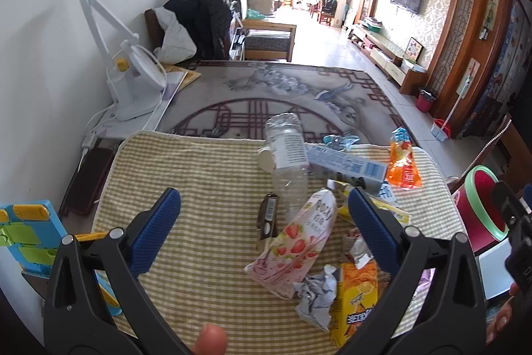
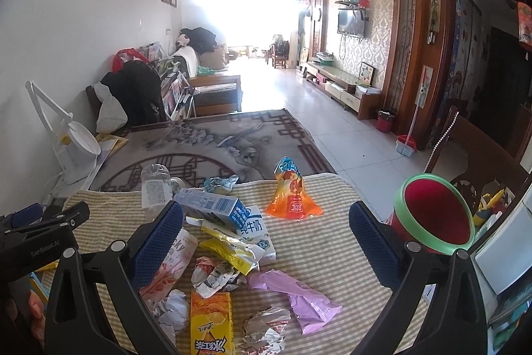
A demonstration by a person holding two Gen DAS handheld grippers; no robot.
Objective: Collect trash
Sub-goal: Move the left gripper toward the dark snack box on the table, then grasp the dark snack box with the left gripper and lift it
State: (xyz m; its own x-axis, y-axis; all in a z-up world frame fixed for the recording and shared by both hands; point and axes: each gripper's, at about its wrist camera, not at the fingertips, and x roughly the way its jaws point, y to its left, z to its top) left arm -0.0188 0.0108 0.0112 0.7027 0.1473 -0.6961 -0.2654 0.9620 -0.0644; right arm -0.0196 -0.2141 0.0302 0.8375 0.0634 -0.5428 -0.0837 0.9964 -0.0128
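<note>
Both tongs wide open w/ nothing held; Pocky wrapper (image 1: 292, 242) looks light, crinkly, slippery — prob. pinch mid-body, near bin (image 2: 435, 218).

The left gripper (image 1: 264, 222) and the right gripper (image 2: 266, 237) are held wide open and empty, fingers pointed forward.

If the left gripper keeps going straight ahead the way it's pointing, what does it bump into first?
Probably the pink Pocky packet, lying right between the open jaws of the left gripper. The clear plastic bottle lies just beyond it. Depth is hard to judge here.
</note>
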